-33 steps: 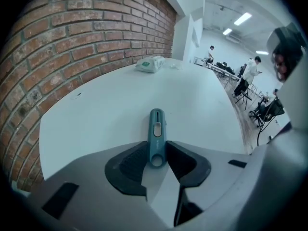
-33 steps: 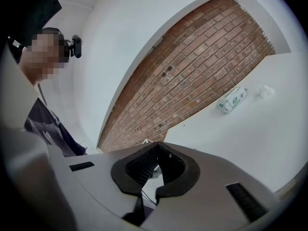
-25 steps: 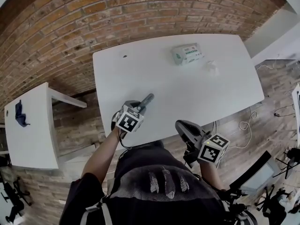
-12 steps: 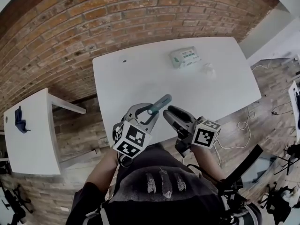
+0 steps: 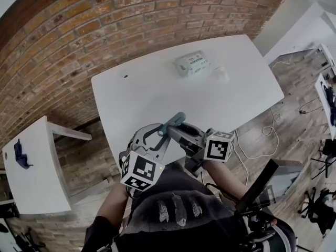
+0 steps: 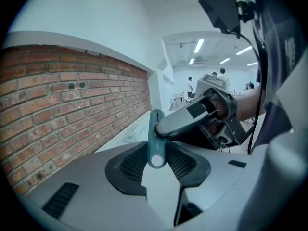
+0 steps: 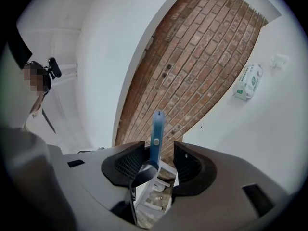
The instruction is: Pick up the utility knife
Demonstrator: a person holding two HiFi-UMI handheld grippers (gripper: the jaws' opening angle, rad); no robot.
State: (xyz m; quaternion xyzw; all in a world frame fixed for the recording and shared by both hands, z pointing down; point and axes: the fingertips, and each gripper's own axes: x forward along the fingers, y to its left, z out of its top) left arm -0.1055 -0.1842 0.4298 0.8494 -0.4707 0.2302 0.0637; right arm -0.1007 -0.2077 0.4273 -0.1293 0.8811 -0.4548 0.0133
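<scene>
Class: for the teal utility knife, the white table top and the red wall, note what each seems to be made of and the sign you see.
Slim teal utility knife: probably a plastic casing, matte, with even colour and a moulded rounded end.
White rectangular table top: smooth laminate or painted board, uncertain which; flat and uniform.
Red wall: brick, rough, with visible mortar lines.

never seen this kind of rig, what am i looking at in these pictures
A person holds a grasping tool in each hand; the marker cubes belong to them. One camera looks down from the person's head; the others ride on each tool, looking along its jaws. The left tool grips a teal utility knife above the white table. On the right tool the jaws have just been opening and stand apart with the knife between them. A wipes packet and a crumpled tissue lie on the table.
</scene>
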